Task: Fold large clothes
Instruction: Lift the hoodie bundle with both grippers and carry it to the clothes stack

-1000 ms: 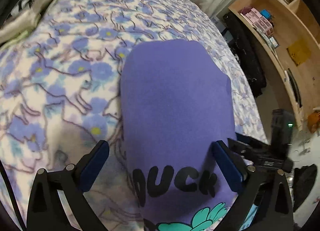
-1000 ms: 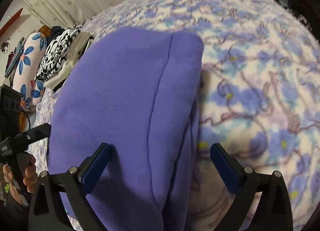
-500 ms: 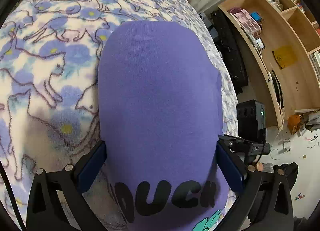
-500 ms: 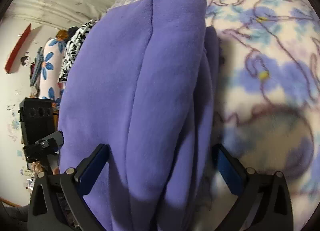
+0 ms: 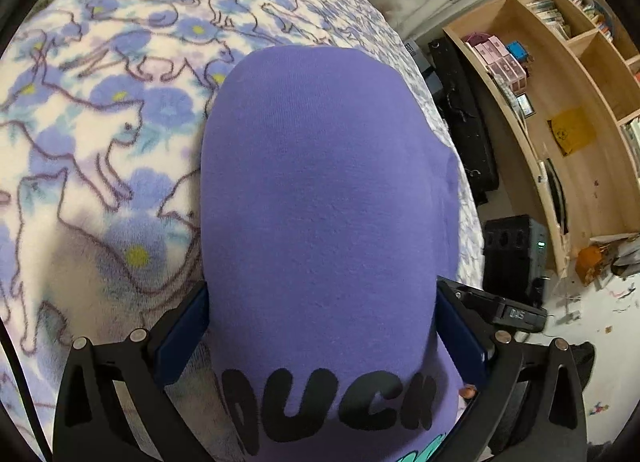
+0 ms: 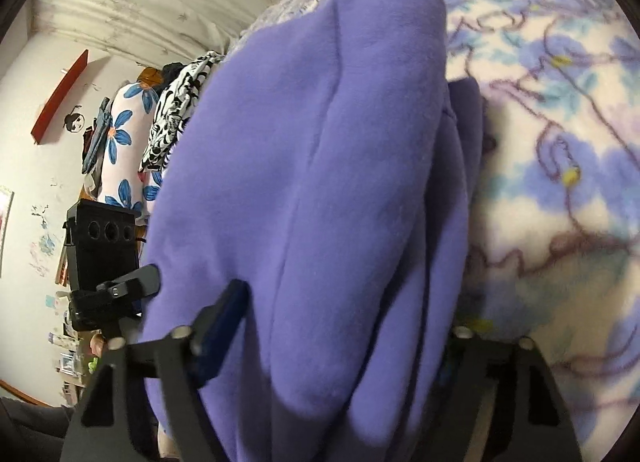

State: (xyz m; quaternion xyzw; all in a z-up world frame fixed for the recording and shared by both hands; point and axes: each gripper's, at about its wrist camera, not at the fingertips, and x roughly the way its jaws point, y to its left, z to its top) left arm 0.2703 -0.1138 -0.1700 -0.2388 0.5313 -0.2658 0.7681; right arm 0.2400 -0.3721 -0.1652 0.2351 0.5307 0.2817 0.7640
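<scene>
Purple sweatshirt [image 5: 320,202] lies folded on the cat-print blanket [image 5: 100,142]; left gripper [image 5: 322,326] stands wide around it, right gripper [image 6: 344,326] closing around its folds

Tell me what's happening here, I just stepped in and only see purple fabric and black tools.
A person is folding a purple fleece sweatshirt with black "DUCK" lettering on a bed covered by a cat-and-flower print blanket, holding a two-finger gripper in each hand. The left gripper straddles the folded garment with its blue pads against the sides. The right gripper is closing around the bunched, layered edge of the same sweatshirt, fabric between its jaws. Other clothes lie piled at the bed's far side.
</scene>
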